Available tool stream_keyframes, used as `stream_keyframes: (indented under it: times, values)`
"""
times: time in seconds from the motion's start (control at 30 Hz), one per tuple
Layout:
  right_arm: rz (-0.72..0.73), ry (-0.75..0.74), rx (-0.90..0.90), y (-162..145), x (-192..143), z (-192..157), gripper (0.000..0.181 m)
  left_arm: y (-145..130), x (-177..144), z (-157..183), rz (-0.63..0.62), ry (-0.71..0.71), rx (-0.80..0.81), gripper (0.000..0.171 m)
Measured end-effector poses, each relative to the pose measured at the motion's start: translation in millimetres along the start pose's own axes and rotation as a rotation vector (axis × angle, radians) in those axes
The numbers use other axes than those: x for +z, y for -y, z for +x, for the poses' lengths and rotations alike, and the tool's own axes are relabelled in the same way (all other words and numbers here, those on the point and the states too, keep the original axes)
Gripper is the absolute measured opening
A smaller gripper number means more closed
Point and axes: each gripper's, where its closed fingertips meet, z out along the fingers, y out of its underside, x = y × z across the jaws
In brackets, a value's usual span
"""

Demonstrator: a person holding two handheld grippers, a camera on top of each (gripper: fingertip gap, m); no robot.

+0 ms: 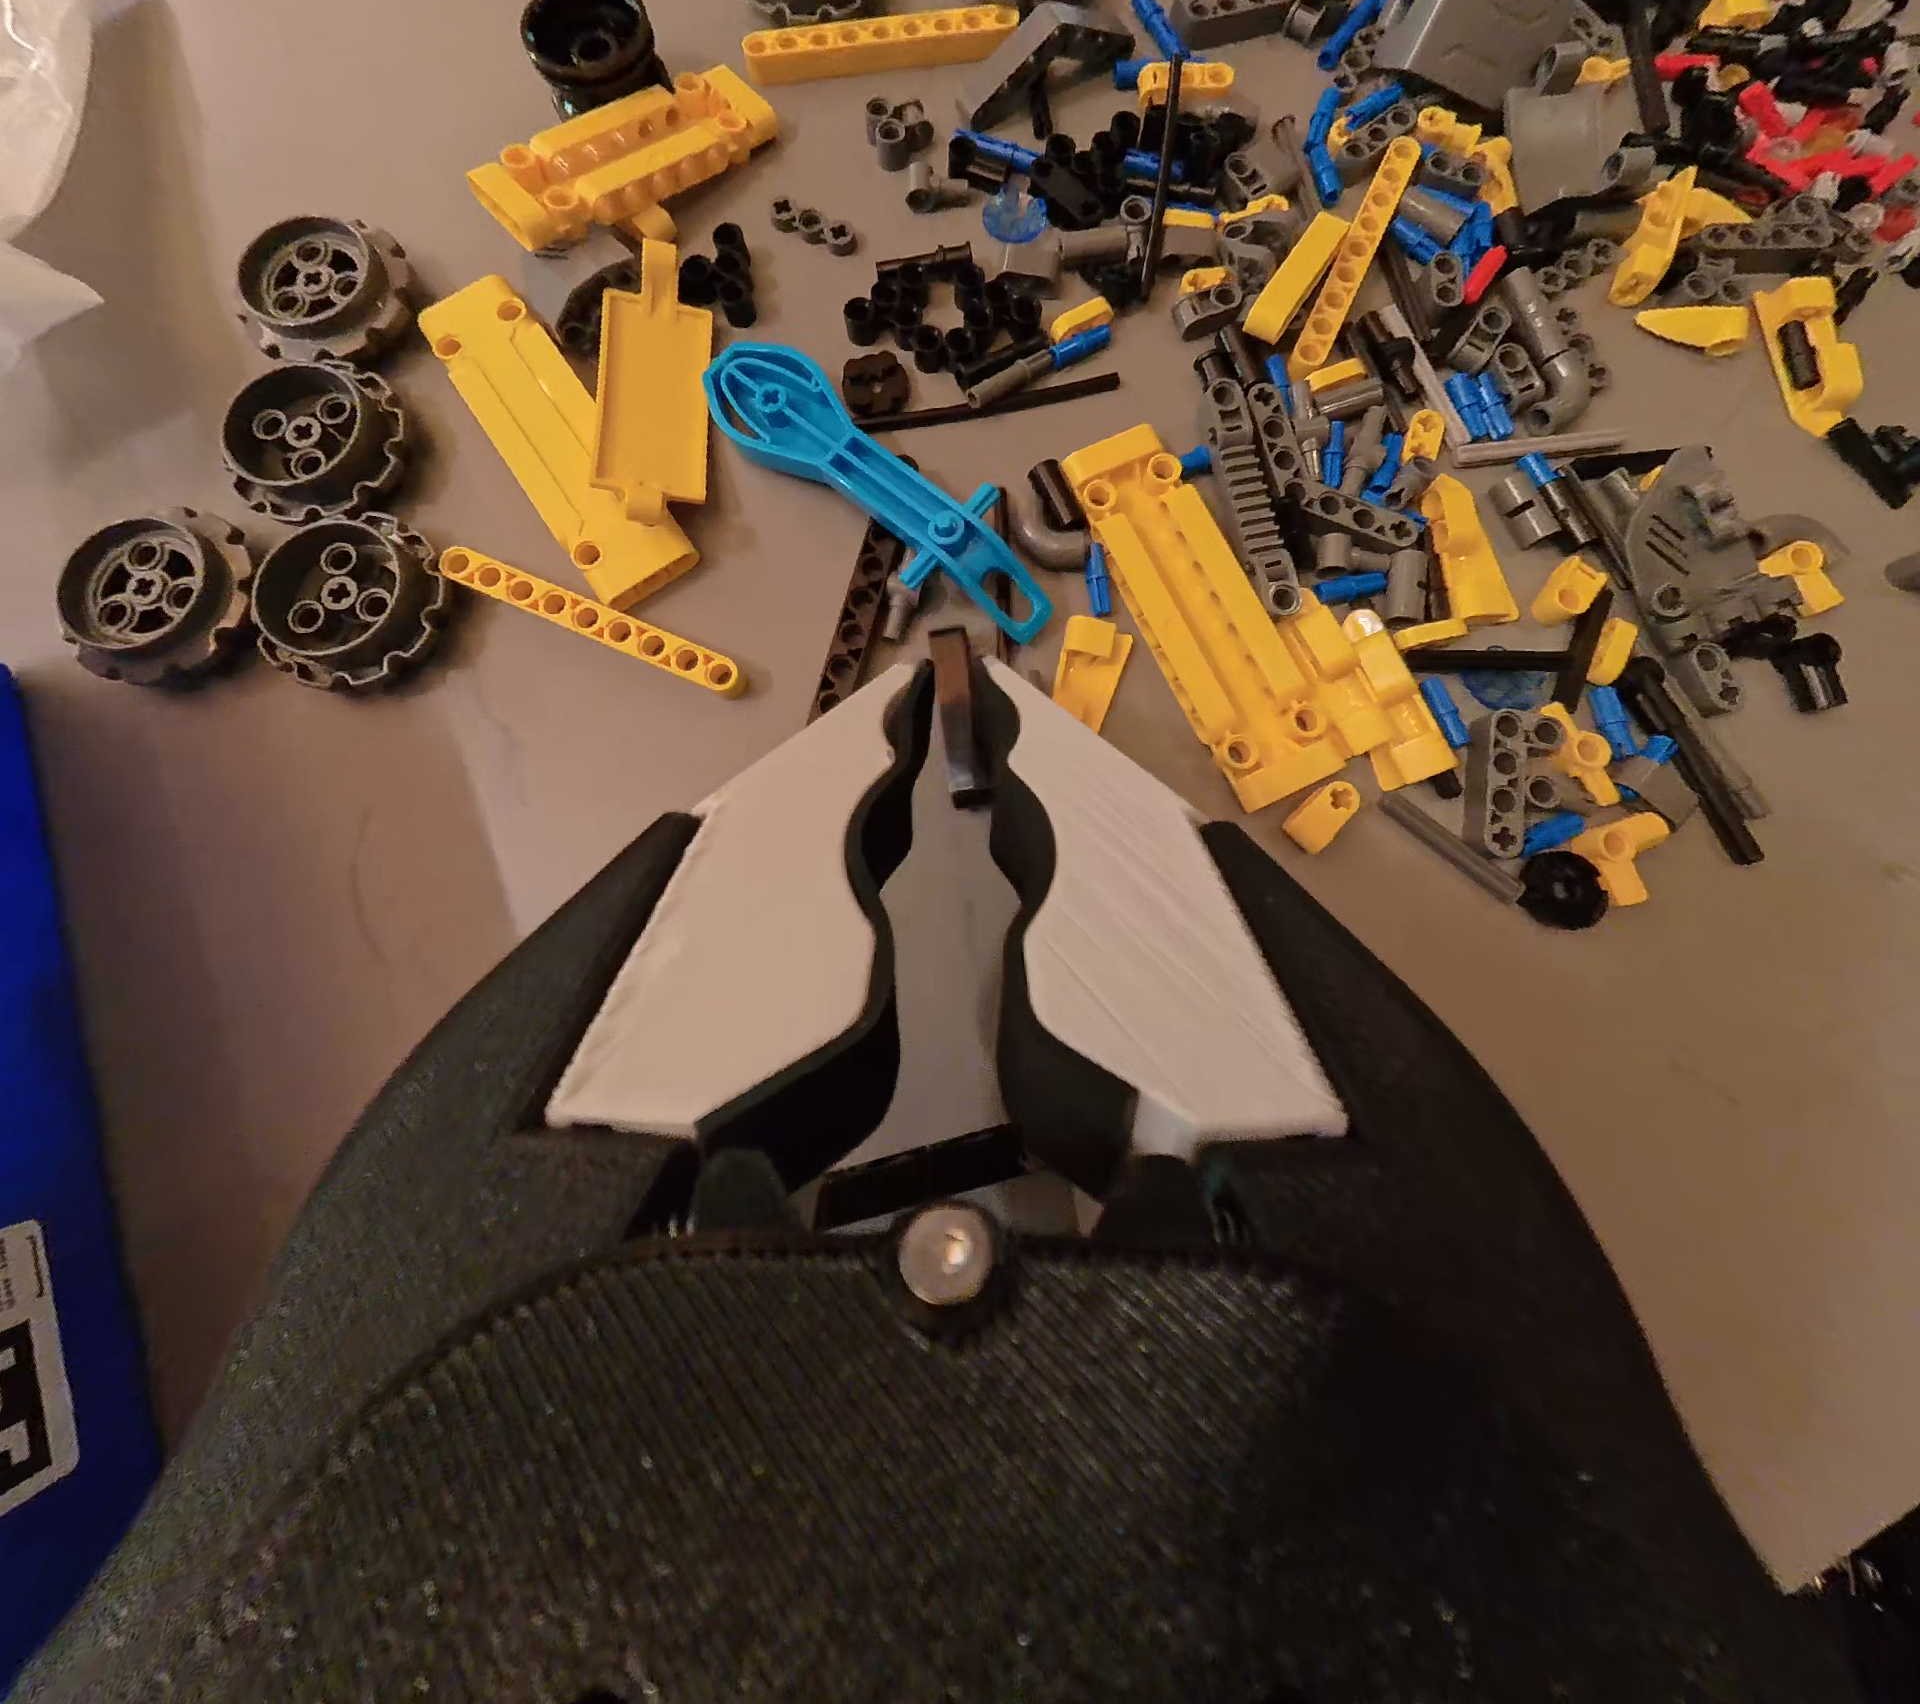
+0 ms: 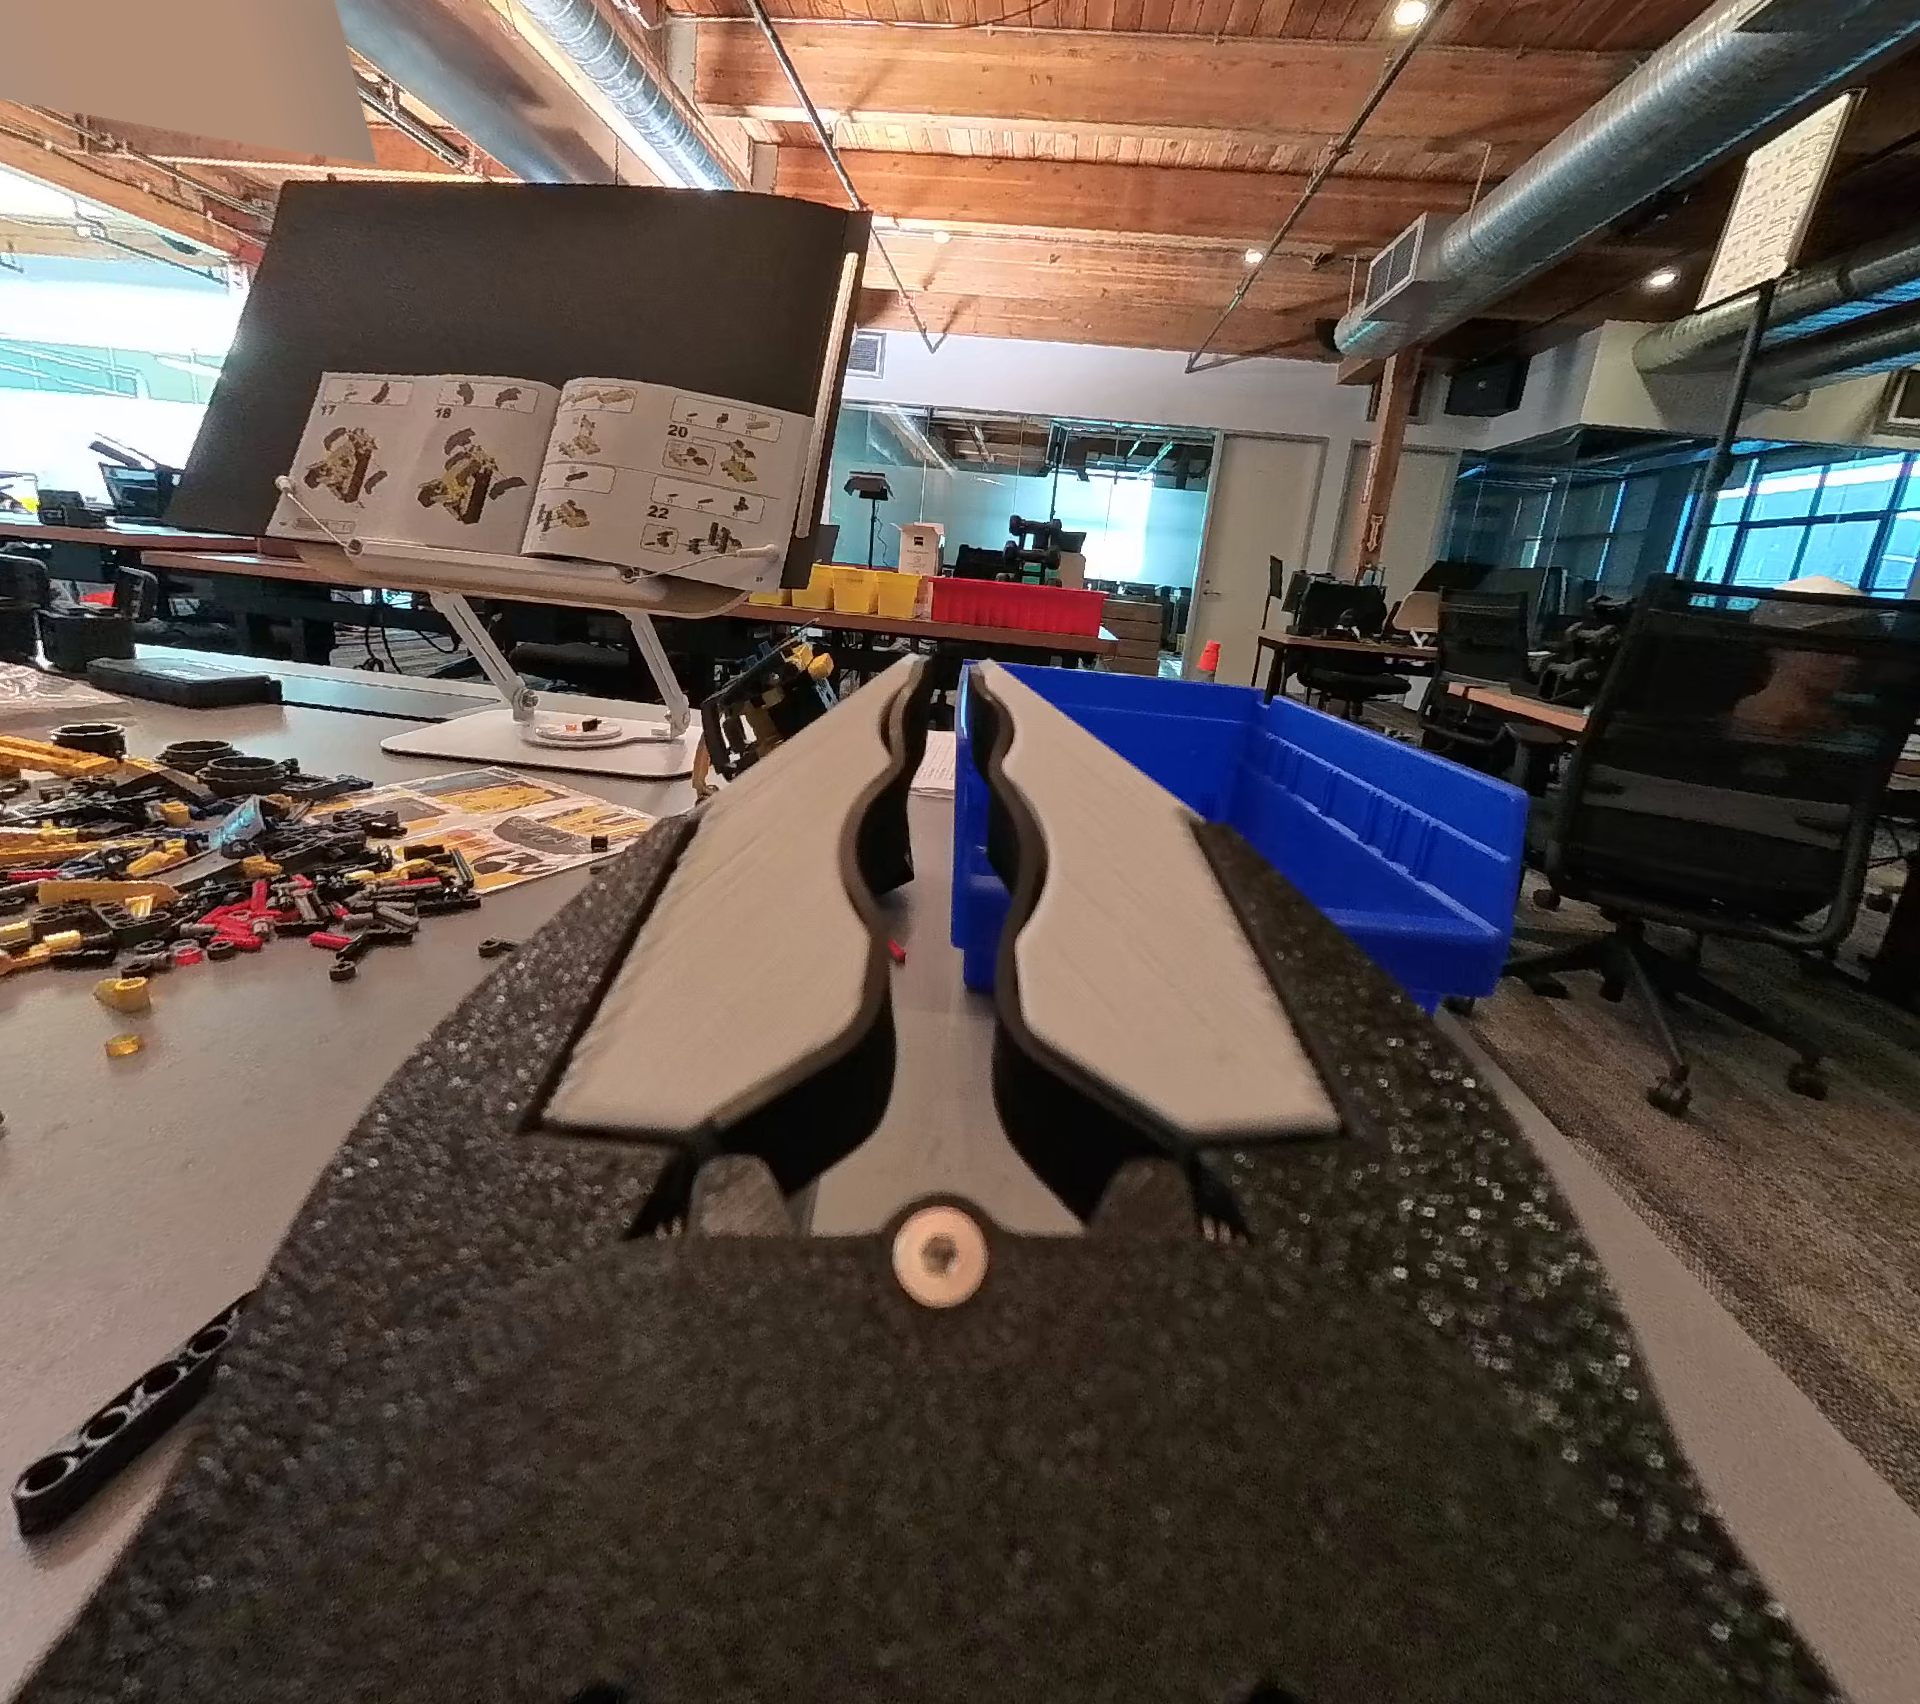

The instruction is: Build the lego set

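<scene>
My left gripper (image 1: pixel 954 667) is shut on a small black flat piece (image 1: pixel 956 719) that stands upright between its pads, above the grey table (image 1: pixel 312 823). Just beyond the tips lie a long black beam (image 1: pixel 852 615) and a turquoise tool (image 1: pixel 862 480). My right gripper (image 2: pixel 951 667) hovers over the table with its jaws a narrow slit apart and nothing between them. A blue bin (image 2: pixel 1299 802) stands just right of its tips. A small yellow and black partly built model (image 2: pixel 764 709) sits behind its left finger.
Yellow panels (image 1: pixel 561 428), several grey wheels (image 1: pixel 312 439) and a dense pile of small parts (image 1: pixel 1403 304) cover the table. An open instruction booklet (image 2: pixel 540 470) rests on a stand. A sticker sheet (image 2: pixel 499 823) and a loose black beam (image 2: pixel 125 1415) lie on the table. An office chair (image 2: pixel 1714 771) stands at the right. The left gripper's tips are roughly 55 cm from the right gripper's. About 20 cm separates my right fingertips from the loose black beam (image 2: pixel 125 1415).
</scene>
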Motion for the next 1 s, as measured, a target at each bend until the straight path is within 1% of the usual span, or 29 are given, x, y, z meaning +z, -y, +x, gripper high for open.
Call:
stream_keyframes:
  times: [0.07,0.17,0.43,0.47,0.53,0.63,0.67,0.73,0.8,0.87,0.93,1.0]
  values:
    - [0.001,0.000,0.001,0.0,0.0,0.0,0.005,-5.4,3.6,0.2,-0.028,-0.012,-0.012,0.006]
    - [0.003,-0.001,0.002,0.3,-0.2,0.4,0.005,-12.2,7.4,0.4,-0.063,-0.015,-0.028,0.016]
    - [0.003,-0.001,0.000,0.3,-0.1,0.2,0.005,-14.7,7.1,-5.1,-0.069,0.015,-0.034,0.017]
    - [0.003,-0.001,0.000,0.3,0.0,0.2,0.005,-15.6,7.2,-5.0,-0.069,0.009,-0.039,0.017]
    - [0.002,-0.001,-0.001,0.3,0.0,0.0,0.005,-19.0,8.0,-4.0,-0.075,-0.008,-0.047,0.005]
    - [0.002,-0.001,-0.005,0.3,0.2,-0.3,0.005,-19.5,7.0,-2.7,-0.064,-0.018,-0.059,0.005]
    - [0.001,-0.002,-0.006,0.1,0.3,-0.5,0.005,-16.8,4.1,-1.8,-0.048,-0.010,-0.054,0.005]
    - [-0.001,-0.003,-0.009,-0.1,0.5,-0.6,0.005,-1.6,-9.6,8.2,0.025,-0.003,-0.027,0.005]
    - [-0.001,-0.004,-0.012,0.0,0.4,-0.9,0.005,20.8,-27.1,33.4,0.111,-0.035,0.009,0.005]
    - [-0.002,-0.002,-0.018,-0.1,0.6,-1.7,0.005,44.6,-40.7,77.2,0.189,-0.116,0.079,0.005]
    - [-0.001,0.000,-0.025,-0.2,0.8,-2.7,0.005,61.2,-44.6,139.7,0.227,-0.259,0.166,0.004]
    - [0.001,0.001,-0.031,0.1,0.8,-3.5,0.005,63.2,-38.1,208.7,0.206,-0.411,0.297,0.005]
